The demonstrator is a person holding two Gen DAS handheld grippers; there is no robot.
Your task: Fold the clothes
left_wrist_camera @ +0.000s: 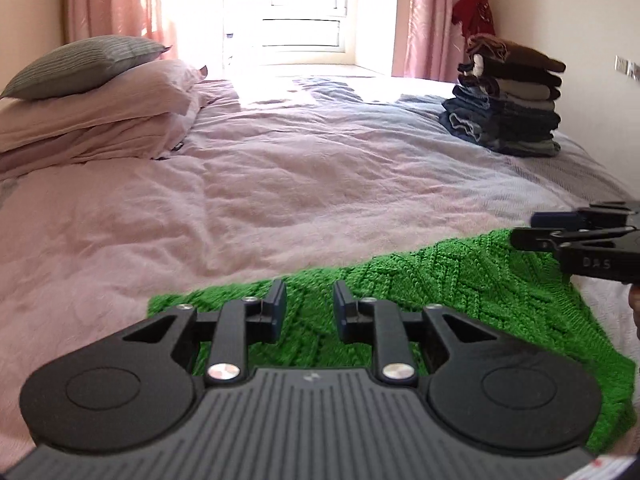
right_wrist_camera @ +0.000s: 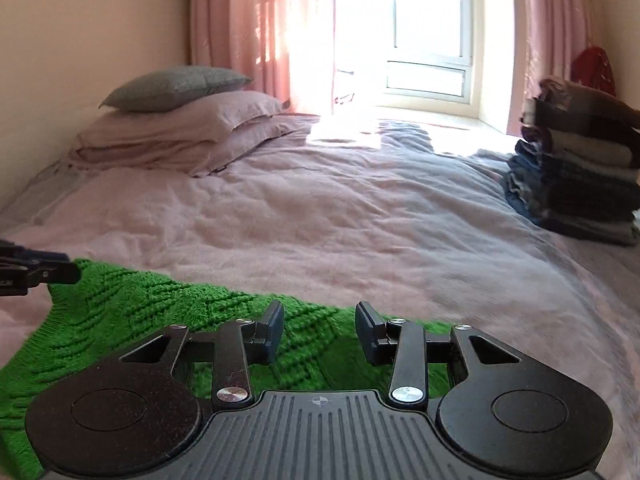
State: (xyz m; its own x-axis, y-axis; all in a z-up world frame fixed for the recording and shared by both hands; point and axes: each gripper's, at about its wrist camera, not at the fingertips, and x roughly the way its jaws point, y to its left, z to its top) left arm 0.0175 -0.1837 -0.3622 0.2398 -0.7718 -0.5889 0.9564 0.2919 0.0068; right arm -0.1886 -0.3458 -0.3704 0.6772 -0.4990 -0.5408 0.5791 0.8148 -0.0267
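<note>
A bright green cable-knit sweater [left_wrist_camera: 460, 280] lies flat on the near part of the pink bedspread [left_wrist_camera: 260, 184]. My left gripper [left_wrist_camera: 310, 306] hovers over its left end with the jaws open and nothing between them. In the right wrist view the same sweater [right_wrist_camera: 132, 320] spreads out to the left. My right gripper [right_wrist_camera: 320, 326] stands open above its right end, with only knit showing beneath the gap. Each gripper appears at the edge of the other's view: the right gripper [left_wrist_camera: 520, 230] at the right border, the left gripper [right_wrist_camera: 72, 266] at the left border.
A tall stack of folded dark clothes [left_wrist_camera: 508, 108] sits on the far right of the bed. Pillows [left_wrist_camera: 92, 92] are piled at the far left against the wall. A bright window [right_wrist_camera: 428, 40] with pink curtains lies beyond. A red item [left_wrist_camera: 476, 12] hangs on the right wall.
</note>
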